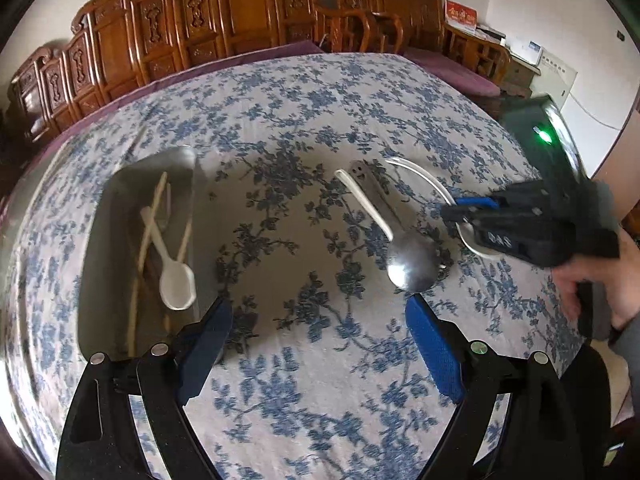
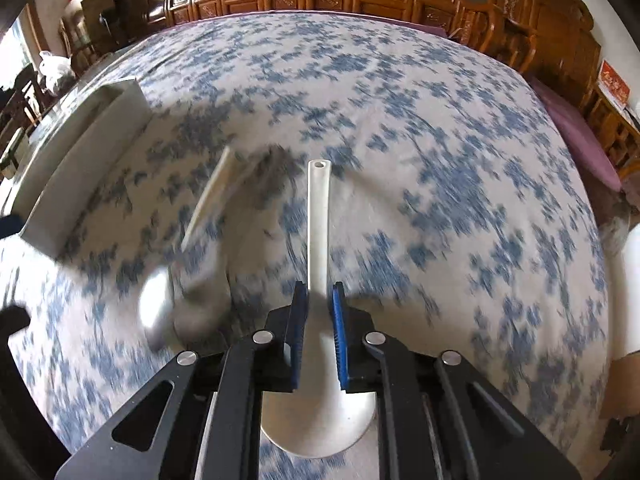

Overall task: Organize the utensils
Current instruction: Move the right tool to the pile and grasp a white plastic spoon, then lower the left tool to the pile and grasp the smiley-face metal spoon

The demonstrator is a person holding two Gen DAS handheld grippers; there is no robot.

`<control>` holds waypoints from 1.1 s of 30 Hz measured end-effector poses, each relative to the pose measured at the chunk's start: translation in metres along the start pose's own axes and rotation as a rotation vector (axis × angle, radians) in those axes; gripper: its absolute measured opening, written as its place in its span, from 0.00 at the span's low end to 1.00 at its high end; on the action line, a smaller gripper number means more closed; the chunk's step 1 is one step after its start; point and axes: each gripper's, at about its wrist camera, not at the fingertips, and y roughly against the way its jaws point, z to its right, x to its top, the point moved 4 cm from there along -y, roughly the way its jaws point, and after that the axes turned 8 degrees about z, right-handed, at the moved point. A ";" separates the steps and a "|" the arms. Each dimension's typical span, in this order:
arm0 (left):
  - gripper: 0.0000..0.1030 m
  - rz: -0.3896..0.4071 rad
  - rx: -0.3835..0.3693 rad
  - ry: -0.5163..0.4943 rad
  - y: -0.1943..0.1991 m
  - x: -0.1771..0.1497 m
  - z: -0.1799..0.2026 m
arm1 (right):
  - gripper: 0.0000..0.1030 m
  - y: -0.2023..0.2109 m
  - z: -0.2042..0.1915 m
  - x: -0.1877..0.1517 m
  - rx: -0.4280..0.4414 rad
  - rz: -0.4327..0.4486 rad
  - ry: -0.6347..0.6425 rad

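Since your right gripper (image 2: 319, 292) is clamped on the white spoon (image 2: 318, 216) right of the tray (image 1: 120, 184), keep pads on its slick, prob. brittle neck; left gripper (image 1: 320, 328) gapes empty.

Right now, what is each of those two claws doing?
Left gripper: open, holding nothing.
Right gripper: closed on the white spoon by its handle.

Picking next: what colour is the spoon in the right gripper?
White spoon; right wrist view shows it best.
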 end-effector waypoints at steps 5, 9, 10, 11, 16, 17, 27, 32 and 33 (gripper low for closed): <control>0.82 -0.008 -0.006 -0.010 -0.014 0.008 0.013 | 0.14 0.012 0.016 -0.021 0.029 0.052 -0.110; 0.73 -0.012 -0.011 -0.003 -0.029 0.020 0.023 | 0.14 0.014 0.019 -0.023 0.031 0.055 -0.135; 0.68 -0.021 -0.016 0.001 -0.034 0.023 0.024 | 0.14 0.014 0.018 -0.023 0.025 0.054 -0.128; 0.66 -0.036 -0.027 0.011 -0.040 0.025 0.026 | 0.13 0.014 0.016 -0.022 0.013 0.055 -0.111; 0.51 -0.081 -0.043 0.047 -0.065 0.036 0.030 | 0.13 0.016 0.008 -0.027 -0.045 0.088 -0.042; 0.50 -0.084 -0.044 0.045 -0.069 0.038 0.033 | 0.14 0.016 0.008 -0.026 -0.050 0.090 -0.034; 0.34 -0.148 -0.060 0.024 -0.098 0.042 0.052 | 0.14 0.016 0.010 -0.028 -0.036 0.125 -0.042; 0.26 -0.189 -0.025 0.001 -0.104 0.037 0.053 | 0.14 0.017 0.010 -0.029 -0.039 0.127 -0.047; 0.23 -0.199 -0.023 0.003 -0.105 0.035 0.052 | 0.14 0.017 0.010 -0.029 -0.042 0.126 -0.046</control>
